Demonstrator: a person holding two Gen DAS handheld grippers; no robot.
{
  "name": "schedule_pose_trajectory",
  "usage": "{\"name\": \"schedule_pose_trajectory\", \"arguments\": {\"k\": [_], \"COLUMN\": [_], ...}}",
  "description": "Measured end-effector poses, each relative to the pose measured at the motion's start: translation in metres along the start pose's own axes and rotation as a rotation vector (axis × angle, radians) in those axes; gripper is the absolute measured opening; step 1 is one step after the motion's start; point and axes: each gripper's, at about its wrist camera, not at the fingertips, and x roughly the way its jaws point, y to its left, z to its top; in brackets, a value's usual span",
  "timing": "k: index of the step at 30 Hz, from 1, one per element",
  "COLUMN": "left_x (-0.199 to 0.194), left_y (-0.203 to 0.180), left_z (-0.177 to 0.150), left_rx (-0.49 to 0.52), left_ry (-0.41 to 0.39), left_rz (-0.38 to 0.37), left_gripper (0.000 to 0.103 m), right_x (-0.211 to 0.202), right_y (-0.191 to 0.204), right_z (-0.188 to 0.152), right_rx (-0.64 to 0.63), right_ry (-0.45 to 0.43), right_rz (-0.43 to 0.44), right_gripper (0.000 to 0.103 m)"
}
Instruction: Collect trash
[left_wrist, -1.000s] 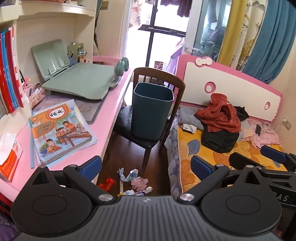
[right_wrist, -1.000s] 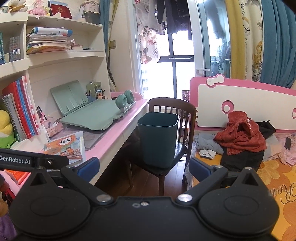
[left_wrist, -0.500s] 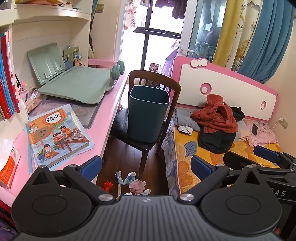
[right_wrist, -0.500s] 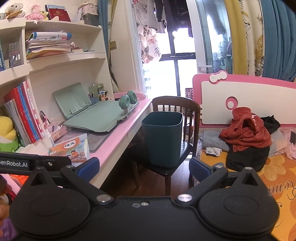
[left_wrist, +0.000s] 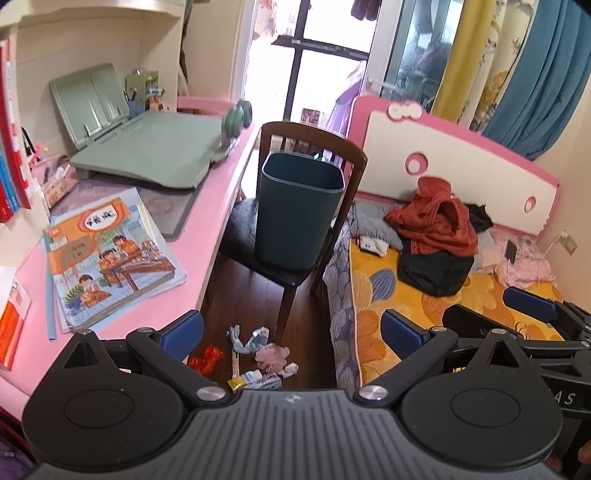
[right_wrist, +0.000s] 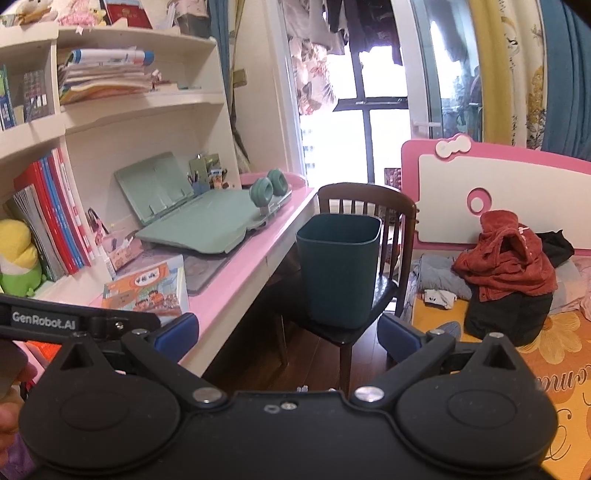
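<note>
A dark teal waste bin (left_wrist: 299, 214) stands upright on a wooden chair (left_wrist: 284, 266); it also shows in the right wrist view (right_wrist: 340, 269). Several scraps of trash lie on the dark floor below the chair: a red wrapper (left_wrist: 205, 358), a crumpled blue-white wrapper (left_wrist: 247, 338), a pink tissue (left_wrist: 271, 356) and a small tube (left_wrist: 251, 378). My left gripper (left_wrist: 291, 332) is open and empty, above the trash. My right gripper (right_wrist: 286, 328) is open and empty, facing the bin; it also shows at the right of the left wrist view (left_wrist: 480, 310).
A pink desk (left_wrist: 207, 236) on the left holds a picture book (left_wrist: 107, 254) and a green book stand (left_wrist: 147, 147). A bed (left_wrist: 443, 295) on the right carries red and black clothes (left_wrist: 436, 225). Bookshelves (right_wrist: 110, 110) rise over the desk.
Both grippers have moved a little forward and to the left; the bin and chair look larger and the floor trash shows more fully. Both stay open.
</note>
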Motion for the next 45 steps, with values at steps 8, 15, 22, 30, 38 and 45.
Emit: {"name": "schedule_pose_trajectory", "arguments": {"k": [8, 15, 22, 30, 38, 45], "left_x": [0.072, 0.156, 0.246, 0.342, 0.427, 0.494], "left_y": [-0.002, -0.009, -0.022, -0.007, 0.024, 0.064], "left_z": [0.005, 0.002, -0.029, -0.101, -0.169, -0.225], "left_rx": [0.019, 0.033, 0.014, -0.054, -0.138, -0.195], "left_ry": [0.087, 0.16, 0.297, 0.472, 0.603, 0.663], "left_rz": [0.023, 0.065, 0.079, 0.097, 0.154, 0.224], "left_gripper": [0.103, 0.103, 0.103, 0.103, 0.103, 0.103], "right_x": [0.066, 0.151, 0.24, 0.342, 0.426, 0.487], "right_y": [-0.042, -0.077, -0.114, -0.128, -0.123, -0.114], "right_z": [-0.012, -0.031, -0.057, -0.116, -0.191, -0.256], "right_rx": [0.077, 0.051, -0.001, -0.044, -0.088, -0.167], "right_ry": [0.133, 0.261, 0.403, 0.543, 0.62, 0.656], "right_rz": [-0.022, 0.007, 0.006, 0.042, 0.093, 0.155], "right_gripper": [0.099, 0.093, 0.091, 0.088, 0.087, 0.086]}}
